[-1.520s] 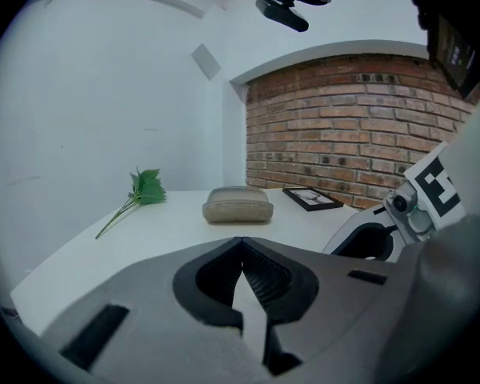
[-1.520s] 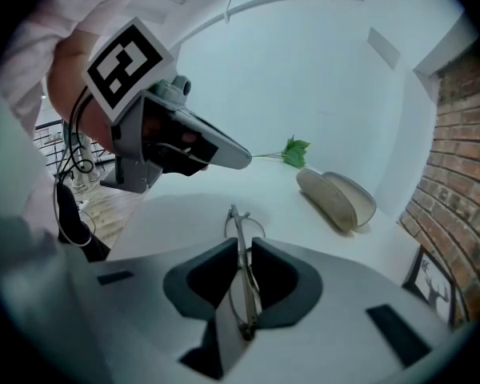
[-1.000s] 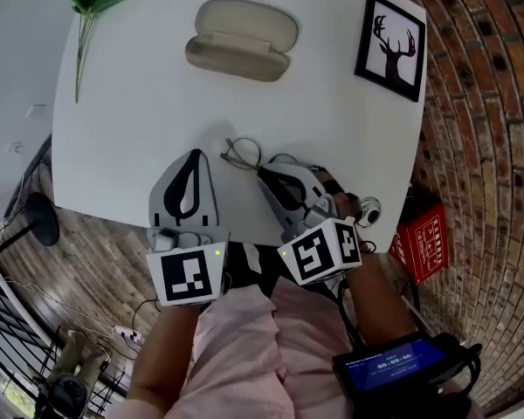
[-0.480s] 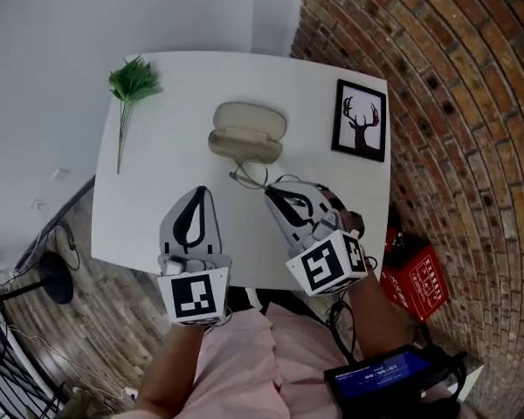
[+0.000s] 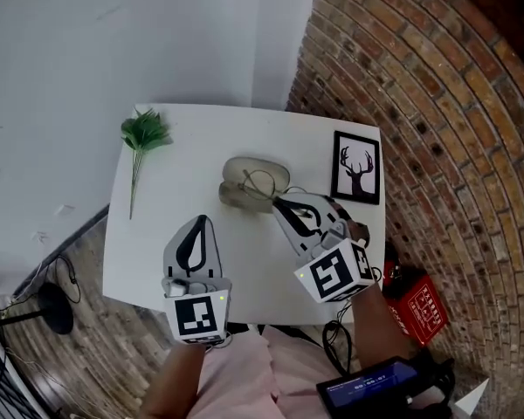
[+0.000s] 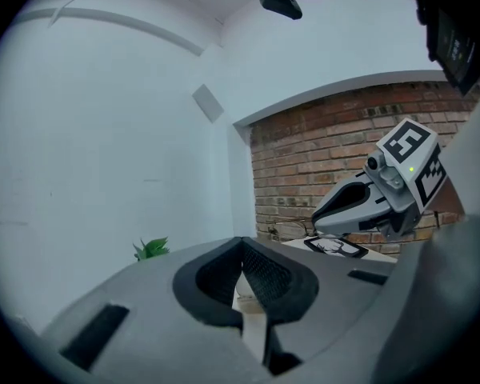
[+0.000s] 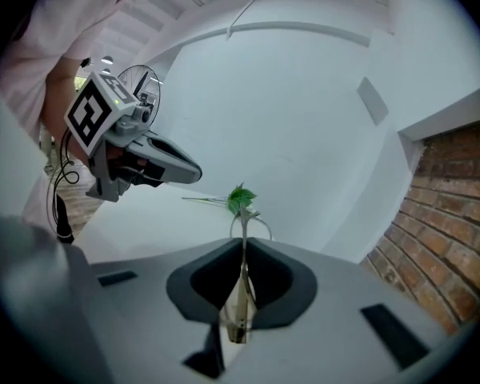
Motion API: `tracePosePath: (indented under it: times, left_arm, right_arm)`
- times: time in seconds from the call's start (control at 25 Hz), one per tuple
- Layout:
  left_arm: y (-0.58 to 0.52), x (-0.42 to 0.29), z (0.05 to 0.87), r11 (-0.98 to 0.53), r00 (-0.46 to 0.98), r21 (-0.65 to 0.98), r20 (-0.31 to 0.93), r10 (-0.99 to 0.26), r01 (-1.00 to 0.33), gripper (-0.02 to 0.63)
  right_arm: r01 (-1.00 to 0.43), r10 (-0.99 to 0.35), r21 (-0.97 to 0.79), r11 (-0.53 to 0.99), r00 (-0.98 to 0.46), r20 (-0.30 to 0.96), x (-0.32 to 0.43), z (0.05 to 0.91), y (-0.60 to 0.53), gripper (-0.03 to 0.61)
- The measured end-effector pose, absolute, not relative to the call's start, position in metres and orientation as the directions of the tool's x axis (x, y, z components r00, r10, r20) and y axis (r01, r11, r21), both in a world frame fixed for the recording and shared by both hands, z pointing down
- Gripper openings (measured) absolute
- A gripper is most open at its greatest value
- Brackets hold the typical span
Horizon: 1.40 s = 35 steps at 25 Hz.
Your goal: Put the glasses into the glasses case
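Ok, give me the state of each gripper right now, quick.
Left gripper: closed, nothing between its fingers.
Right gripper: closed on the glasses, gripping one arm of the frame.

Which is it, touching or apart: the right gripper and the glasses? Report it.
Touching. In its own view, the right gripper has its jaws closed on the glasses, a thin frame piece pinched between them.

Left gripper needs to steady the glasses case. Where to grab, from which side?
Probably the rim wall at the left end of the glasses case, approached from the left gripper side. It lies open, hollow up, so one jaw fits inside the rim, one outside; the right gripper holds the glasses above its middle and right.
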<state>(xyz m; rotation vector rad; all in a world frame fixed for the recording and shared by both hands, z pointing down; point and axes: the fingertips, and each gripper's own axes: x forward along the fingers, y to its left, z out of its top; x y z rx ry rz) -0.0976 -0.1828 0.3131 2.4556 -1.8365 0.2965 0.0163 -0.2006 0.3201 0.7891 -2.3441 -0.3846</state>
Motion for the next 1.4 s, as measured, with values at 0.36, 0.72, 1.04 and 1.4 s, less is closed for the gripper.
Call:
tracePosePath:
  times: [0.36, 0.72, 1.04, 1.4]
  left_arm:
    - [-0.214, -0.111, 0.332, -0.295, 0.279, -0.039, 0.23, -0.932, -0.955, 0.008]
    - [-0.239, -0.13, 0.367, -0.281, 0.264, -0.013, 0.304, -0.915, -0.96, 0.008]
    - [-0.247, -0.142, 0.4, -0.267, 0.252, 0.012, 0.365, -0.896, -0.964, 0.008]
    - [-0.248, -0.148, 0.418, -0.265, 0.254, 0.027, 0.398, -0.881, -0.964, 0.008]
  right_arm:
    - [-0.42, -0.599, 0.429, 0.8, -0.613, 0.516, 0.007, 0.345, -0.231, 0.023]
    - [-0.367, -0.52, 0.368, 0.854, -0.629, 0.578, -0.009, 0.385, -0.252, 0.023]
    - [-0.332, -0.464, 0.324, 0.886, -0.618, 0.635, -0.016, 0.425, -0.258, 0.023]
    - [-0.297, -0.421, 0.298, 0.907, -0.611, 0.67, -0.025, 0.449, -0.254, 0.023]
